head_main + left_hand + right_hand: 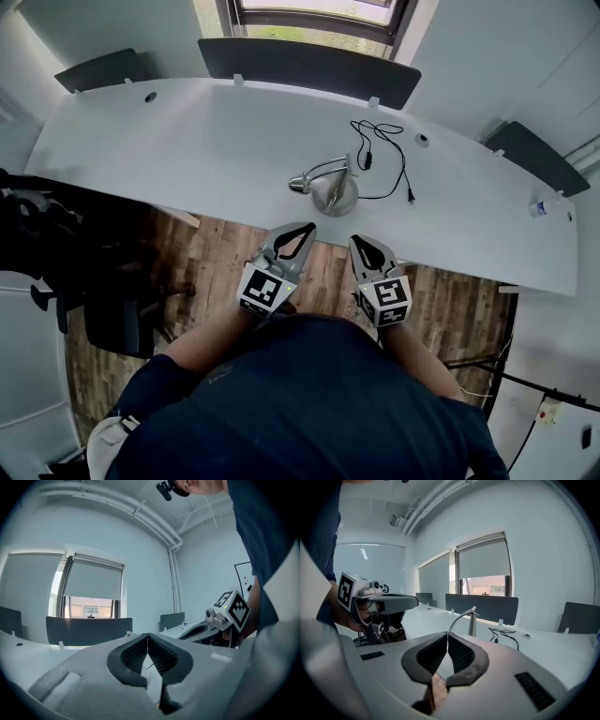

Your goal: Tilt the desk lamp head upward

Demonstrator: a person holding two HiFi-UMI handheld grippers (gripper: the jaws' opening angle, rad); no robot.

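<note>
A small silver desk lamp (328,186) stands near the front edge of the white table (187,141). Its round base sits at the right, and its bent neck reaches left to the head (299,184), which hangs low. In the right gripper view only the lamp's neck and post (470,618) rise behind the jaw tips. My left gripper (307,227) and right gripper (357,240) hover side by side over the floor, just short of the table edge below the lamp. Both are shut with nothing between the jaws. The left gripper view shows no lamp, only its own shut jaws (148,635).
A black cord (389,155) with a switch trails from the lamp across the table. Dark divider panels (309,66) stand along the far edge, below a window. A black chair (56,253) is at the left over the wooden floor. A small bottle (537,208) is at the far right.
</note>
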